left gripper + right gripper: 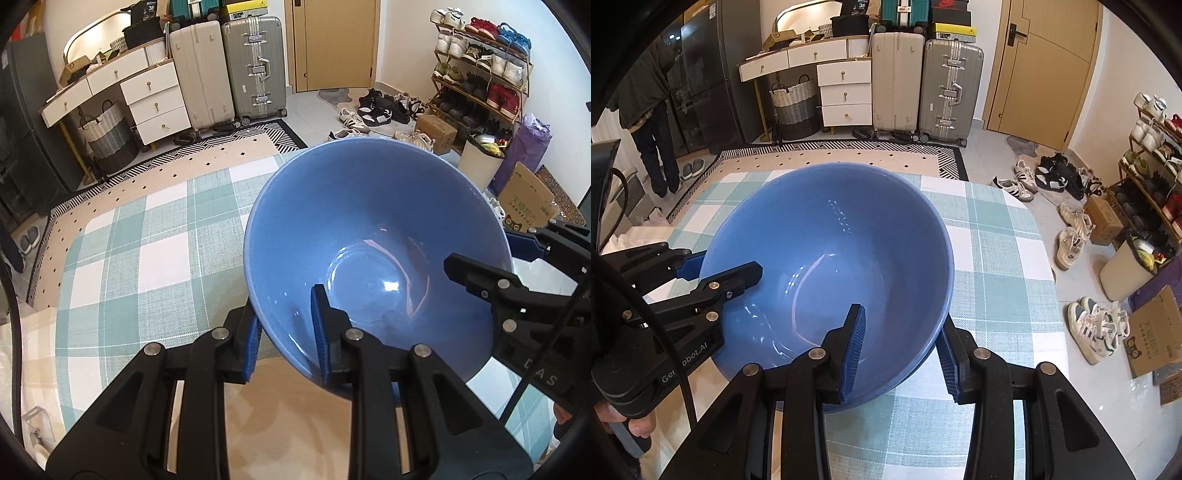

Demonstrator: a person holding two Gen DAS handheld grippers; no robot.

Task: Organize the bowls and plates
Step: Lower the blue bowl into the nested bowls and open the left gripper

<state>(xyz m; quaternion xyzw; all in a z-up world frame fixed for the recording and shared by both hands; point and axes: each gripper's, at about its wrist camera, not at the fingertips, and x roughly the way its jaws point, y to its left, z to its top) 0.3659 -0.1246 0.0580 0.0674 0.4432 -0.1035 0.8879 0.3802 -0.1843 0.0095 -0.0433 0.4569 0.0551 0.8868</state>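
Note:
A large blue bowl (369,229) (827,229) hangs just above the green-and-white checked tablecloth (147,240) (997,258), held from two sides. My left gripper (286,339) is shut on its near rim, one blue pad outside the wall and one inside. In the right wrist view the left gripper (726,266) grips the bowl's left rim. My right gripper (901,350) is shut on the opposite rim, again with one pad on each side of the wall. The left wrist view shows the right gripper (487,251) at the bowl's right edge. The bowl is empty.
Beyond the table are a patterned rug (236,147), two suitcases (923,85) and white drawers (846,92). Loose shoes (1075,232), a shoe rack (484,66) and cardboard boxes (1156,332) line the right. A person (650,129) stands by the dark fridge.

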